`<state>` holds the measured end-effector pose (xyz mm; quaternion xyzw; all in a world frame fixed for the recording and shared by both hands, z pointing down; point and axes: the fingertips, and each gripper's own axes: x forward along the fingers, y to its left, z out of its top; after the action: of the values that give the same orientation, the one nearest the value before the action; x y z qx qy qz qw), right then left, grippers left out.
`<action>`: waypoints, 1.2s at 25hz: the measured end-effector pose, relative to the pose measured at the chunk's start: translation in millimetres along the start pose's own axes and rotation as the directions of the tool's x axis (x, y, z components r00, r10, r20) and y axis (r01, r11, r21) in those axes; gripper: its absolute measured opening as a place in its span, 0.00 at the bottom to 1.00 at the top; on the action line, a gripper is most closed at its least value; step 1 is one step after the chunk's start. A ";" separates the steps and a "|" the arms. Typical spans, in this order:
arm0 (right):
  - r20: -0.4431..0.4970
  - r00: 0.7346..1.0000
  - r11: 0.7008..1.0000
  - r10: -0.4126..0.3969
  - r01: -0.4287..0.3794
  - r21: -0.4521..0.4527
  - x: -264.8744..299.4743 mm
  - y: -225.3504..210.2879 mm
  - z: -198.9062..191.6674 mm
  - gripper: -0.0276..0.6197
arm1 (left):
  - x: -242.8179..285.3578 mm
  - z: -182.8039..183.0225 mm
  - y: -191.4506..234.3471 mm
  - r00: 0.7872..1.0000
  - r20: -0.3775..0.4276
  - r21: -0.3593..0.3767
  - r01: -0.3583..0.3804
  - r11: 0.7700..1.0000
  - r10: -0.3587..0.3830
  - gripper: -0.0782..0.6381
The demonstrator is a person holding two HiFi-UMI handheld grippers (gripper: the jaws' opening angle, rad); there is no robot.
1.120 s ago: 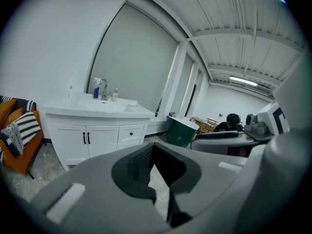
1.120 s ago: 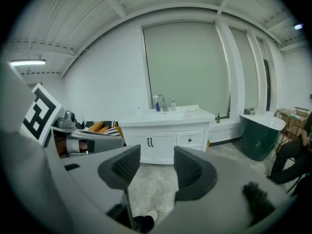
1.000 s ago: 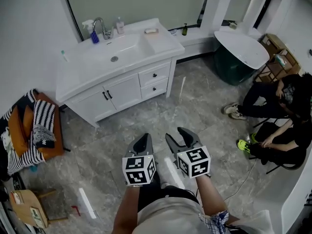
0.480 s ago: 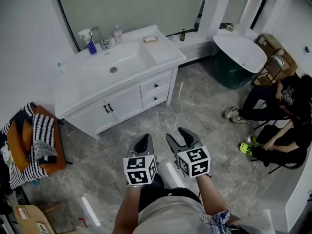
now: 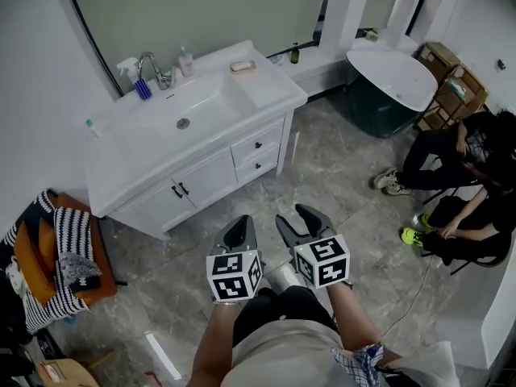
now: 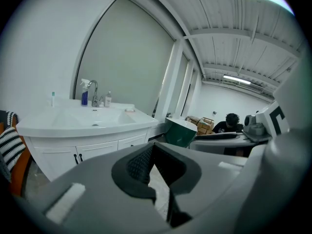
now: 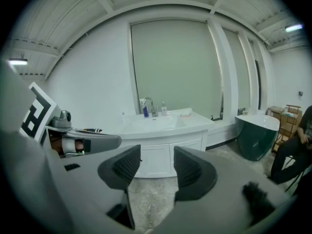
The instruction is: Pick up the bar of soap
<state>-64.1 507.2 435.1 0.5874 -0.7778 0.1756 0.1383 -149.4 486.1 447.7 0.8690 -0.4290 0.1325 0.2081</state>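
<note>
White vanity top point(image 5: 270, 87), grey floor point(image 5: 339, 176), probably soap point(image 5: 243, 66)

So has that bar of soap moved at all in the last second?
No. The bar of soap lies at the same spot on the vanity counter, right of the faucet.

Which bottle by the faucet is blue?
The spray bottle, left of the faucet in the head view; the pump bottle on the other side is pale.

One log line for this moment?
phase: pre-grasp | left tool: shut, empty | right tool: open, empty | soap: on vanity, untouched
</note>
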 end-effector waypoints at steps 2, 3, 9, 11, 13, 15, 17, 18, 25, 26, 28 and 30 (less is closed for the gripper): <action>-0.001 1.000 1.000 0.002 -0.002 0.005 4.7 -0.1 2.3 0.36 | 3.3 5.5 2.6 1.000 0.004 0.005 0.002 1.000 -0.002 0.12; -0.001 1.000 1.000 0.002 -0.002 0.007 7.4 -0.6 3.8 0.36 | 5.1 8.9 4.9 1.000 0.007 0.010 0.001 1.000 -0.001 0.12; -0.007 1.000 1.000 -0.006 0.006 0.020 18.5 -7.5 8.6 0.36 | 16.1 19.4 17.7 1.000 0.009 -0.005 -0.011 1.000 0.011 0.12; -0.010 1.000 0.999 0.000 0.000 0.037 22.7 -11.2 10.0 0.36 | 20.7 20.8 20.3 1.000 0.006 -0.009 -0.016 1.000 0.016 0.12; -0.012 1.000 0.999 0.004 -0.003 0.037 27.5 -15.6 11.9 0.36 | 26.1 22.1 21.8 1.000 0.004 -0.014 -0.018 1.000 0.019 0.12; -0.006 1.000 0.999 0.005 -0.005 0.033 35.1 -22.1 16.8 0.36 | 34.4 25.7 23.0 1.000 0.003 -0.010 -0.021 1.000 0.021 0.12; -0.002 1.000 0.999 0.014 -0.014 0.034 45.9 -27.6 21.3 0.36 | 44.9 28.8 26.2 1.000 -0.002 -0.006 -0.027 1.000 0.027 0.12; -0.003 1.000 0.999 0.022 -0.021 0.033 51.8 -29.8 23.0 0.36 | 50.3 30.5 28.3 0.999 -0.004 -0.005 -0.032 0.999 0.032 0.12; -0.014 0.998 0.998 0.055 -0.054 0.024 87.3 -60.9 44.5 0.36 | 92.6 57.3 37.6 0.998 0.002 -0.024 -0.058 0.998 0.058 0.12; -0.016 0.998 0.998 0.056 -0.055 0.028 93.2 -67.2 47.5 0.36 | 99.8 60.9 38.8 0.998 0.001 -0.024 -0.058 0.998 0.058 0.12; -0.020 0.998 0.998 0.056 -0.055 0.032 106.1 -79.7 53.6 0.36 | 115.1 67.6 40.9 0.998 -0.004 -0.024 -0.058 0.998 0.058 0.12; -0.026 0.998 0.998 0.061 -0.060 0.027 118.7 -88.7 58.8 0.36 | 128.6 71.7 42.4 0.998 -0.014 -0.028 -0.062 0.998 0.061 0.12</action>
<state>-11.5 356.8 442.0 0.5630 -0.7909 0.1978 0.1358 -103.0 340.1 447.8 0.8513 -0.4560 0.1385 0.2194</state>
